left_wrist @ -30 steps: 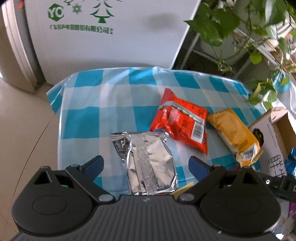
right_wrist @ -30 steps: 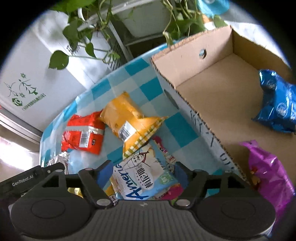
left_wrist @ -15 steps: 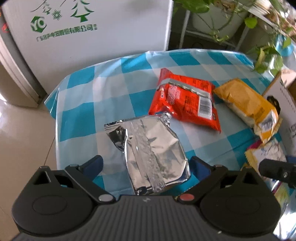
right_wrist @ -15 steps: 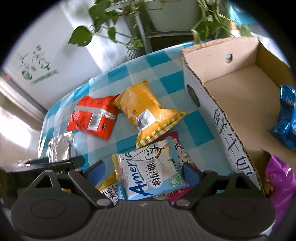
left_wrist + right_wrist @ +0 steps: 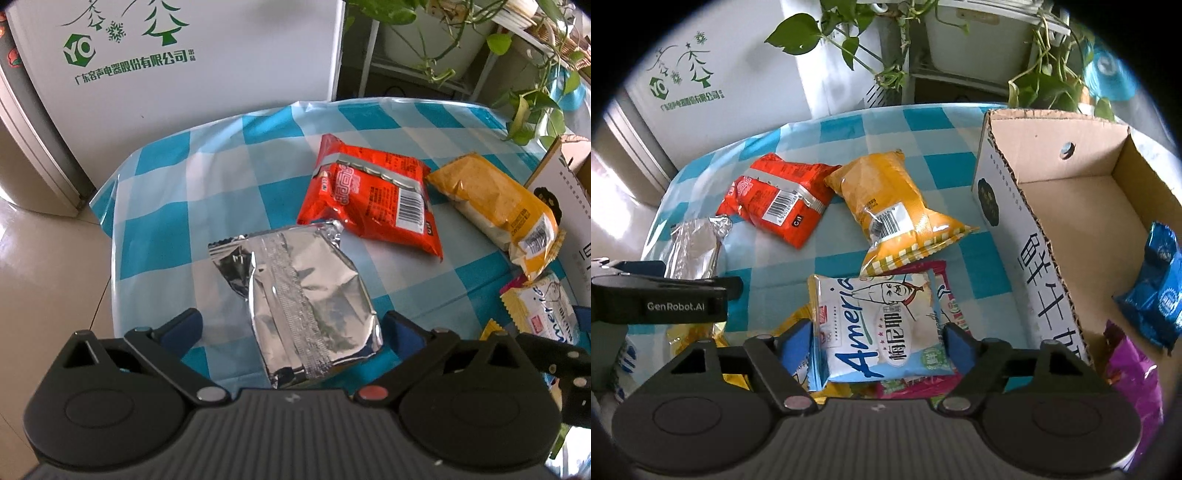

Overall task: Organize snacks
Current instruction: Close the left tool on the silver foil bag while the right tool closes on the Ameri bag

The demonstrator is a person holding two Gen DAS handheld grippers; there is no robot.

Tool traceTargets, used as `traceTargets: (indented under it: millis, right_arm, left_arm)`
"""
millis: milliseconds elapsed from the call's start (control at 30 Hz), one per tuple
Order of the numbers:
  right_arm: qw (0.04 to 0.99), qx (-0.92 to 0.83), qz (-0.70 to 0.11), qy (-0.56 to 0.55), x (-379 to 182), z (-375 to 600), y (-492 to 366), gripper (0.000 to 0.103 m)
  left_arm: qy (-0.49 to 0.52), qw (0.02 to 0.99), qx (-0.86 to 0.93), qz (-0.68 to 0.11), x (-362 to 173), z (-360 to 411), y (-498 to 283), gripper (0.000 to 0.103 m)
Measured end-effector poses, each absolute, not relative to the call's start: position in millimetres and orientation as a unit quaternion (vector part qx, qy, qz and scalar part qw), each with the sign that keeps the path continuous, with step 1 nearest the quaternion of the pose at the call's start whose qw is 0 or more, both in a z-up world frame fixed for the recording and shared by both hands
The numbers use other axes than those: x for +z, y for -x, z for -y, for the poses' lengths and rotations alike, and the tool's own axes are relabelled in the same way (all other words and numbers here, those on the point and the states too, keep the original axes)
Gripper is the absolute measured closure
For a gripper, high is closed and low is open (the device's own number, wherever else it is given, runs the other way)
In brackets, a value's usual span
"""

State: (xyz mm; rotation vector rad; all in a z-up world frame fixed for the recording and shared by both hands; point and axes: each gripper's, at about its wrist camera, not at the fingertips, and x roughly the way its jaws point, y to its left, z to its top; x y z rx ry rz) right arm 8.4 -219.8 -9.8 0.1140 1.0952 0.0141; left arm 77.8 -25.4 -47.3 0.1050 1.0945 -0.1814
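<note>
Both tools have closed in: left tool [image 5: 291,325] gaping around the crinkled silver foil packet [image 5: 295,299], right tool [image 5: 877,341] gaping, empty, around the white-blue snack bag [image 5: 882,332]; slick foil might slip

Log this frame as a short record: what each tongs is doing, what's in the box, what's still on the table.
left tongs: open, straddling silver pack
right tongs: open, straddling white pack
box: blue pack, purple pack
table: red pack, yellow pack, silver pack, white pack
</note>
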Motion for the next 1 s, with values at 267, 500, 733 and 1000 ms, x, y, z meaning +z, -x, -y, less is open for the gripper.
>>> traceTargets:
  millis: [267, 500, 733, 1000]
  right_arm:
    - [0.854, 0.010, -0.515, -0.075, -4, 225, -7, 0.034]
    - [0.855, 0.020, -0.507, -0.108, 4, 230, -4, 0.035]
    - [0.857, 0.022, -0.501, -0.117, 9, 234, 0, 0.035]
    - [0.858, 0.026, -0.500, -0.119, 10, 234, -1, 0.035]
  left_arm:
    - [-0.042, 0.848, -0.085, -0.521, -45, 24, -77, 0.004]
    - [-0.034, 0.857, -0.089, -0.507, -37, 21, -70, 0.033]
    - [-0.008, 0.860, -0.088, -0.503, -33, 14, -70, 0.042]
    - [0.004, 0.865, -0.083, -0.495, -31, 10, -68, 0.043]
